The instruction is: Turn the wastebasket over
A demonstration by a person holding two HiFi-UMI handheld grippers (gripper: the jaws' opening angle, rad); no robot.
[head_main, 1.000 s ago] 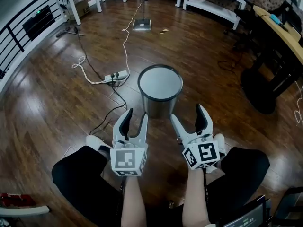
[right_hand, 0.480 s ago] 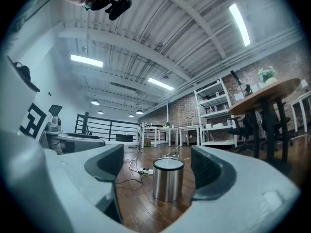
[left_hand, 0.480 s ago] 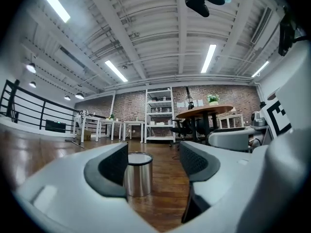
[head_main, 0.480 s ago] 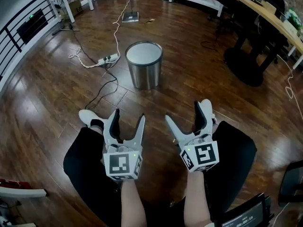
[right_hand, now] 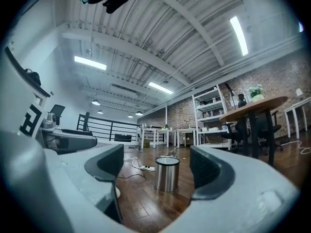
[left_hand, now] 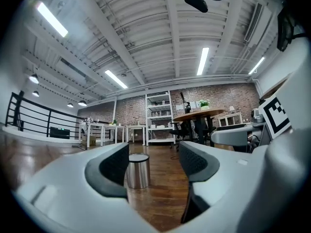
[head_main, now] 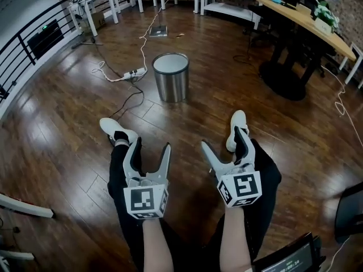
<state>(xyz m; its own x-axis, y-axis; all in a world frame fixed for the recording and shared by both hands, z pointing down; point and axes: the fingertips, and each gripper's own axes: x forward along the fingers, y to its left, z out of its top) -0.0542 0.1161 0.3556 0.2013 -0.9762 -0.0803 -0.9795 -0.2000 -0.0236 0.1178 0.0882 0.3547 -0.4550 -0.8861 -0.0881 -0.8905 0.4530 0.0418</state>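
On the wood floor (head_main: pixel 227 112) stands the wastebasket (head_main: pixel 171 77) — its top pale grey

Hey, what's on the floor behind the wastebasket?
Behind it to the left, a white power strip lies on the wood floor, its cable running away past a flat square object. The floor right behind the wastebasket is hidden.

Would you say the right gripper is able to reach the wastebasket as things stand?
Probably not: the right gripper, open and empty, is far from the wastebasket; only floor lies between, so nothing blocks an approach.
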